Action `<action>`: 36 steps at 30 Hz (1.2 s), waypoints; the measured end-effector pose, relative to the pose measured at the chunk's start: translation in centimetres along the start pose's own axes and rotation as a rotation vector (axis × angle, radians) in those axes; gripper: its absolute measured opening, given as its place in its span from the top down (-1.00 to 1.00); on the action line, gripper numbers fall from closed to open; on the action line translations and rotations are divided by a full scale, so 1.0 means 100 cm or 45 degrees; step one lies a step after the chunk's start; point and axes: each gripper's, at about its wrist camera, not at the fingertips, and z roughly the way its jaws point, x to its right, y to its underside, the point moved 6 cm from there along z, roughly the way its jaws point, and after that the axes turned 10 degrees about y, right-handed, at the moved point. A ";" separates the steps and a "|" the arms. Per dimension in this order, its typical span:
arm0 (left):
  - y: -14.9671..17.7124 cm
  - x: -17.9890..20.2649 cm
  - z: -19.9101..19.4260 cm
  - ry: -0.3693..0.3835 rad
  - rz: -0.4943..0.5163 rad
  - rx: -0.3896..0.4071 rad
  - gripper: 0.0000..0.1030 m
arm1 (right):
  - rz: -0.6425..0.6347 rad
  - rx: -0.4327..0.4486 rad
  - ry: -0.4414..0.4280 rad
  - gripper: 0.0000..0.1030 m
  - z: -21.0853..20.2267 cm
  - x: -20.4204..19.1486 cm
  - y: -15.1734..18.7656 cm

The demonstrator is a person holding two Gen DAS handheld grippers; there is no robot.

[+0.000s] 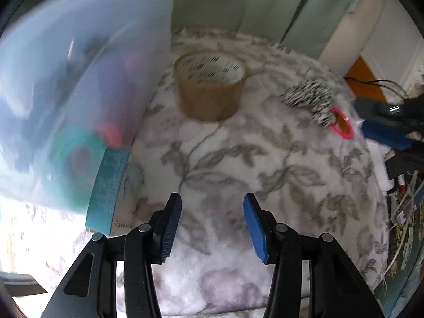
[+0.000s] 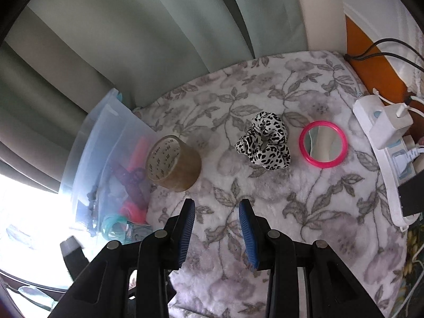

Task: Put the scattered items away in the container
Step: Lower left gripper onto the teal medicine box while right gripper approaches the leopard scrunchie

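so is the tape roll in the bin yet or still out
Still out: the tape roll stands on the floral blanket, right beside the clear bin.

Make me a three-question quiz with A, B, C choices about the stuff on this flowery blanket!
1. Where is the tape roll?
A. beside the box
B. on the mirror
C. inside the box

2. What colour is the mirror's rim?
A. green
B. pink
C. black

3. How are the right gripper's jaws?
A. shut on the scrunchie
B. shut on the tape
C. open, holding nothing

Answers: 1 A, the roll stands on the blanket next to the box wall. 2 B, the ring around the glass is bright pink. 3 C, only blanket shows between the jaws; the scrunchie lies apart.
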 end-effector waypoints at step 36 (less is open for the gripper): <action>0.020 -0.046 -0.008 -0.265 -0.132 0.066 -0.27 | -0.108 -0.022 0.019 0.27 -0.007 -0.033 0.018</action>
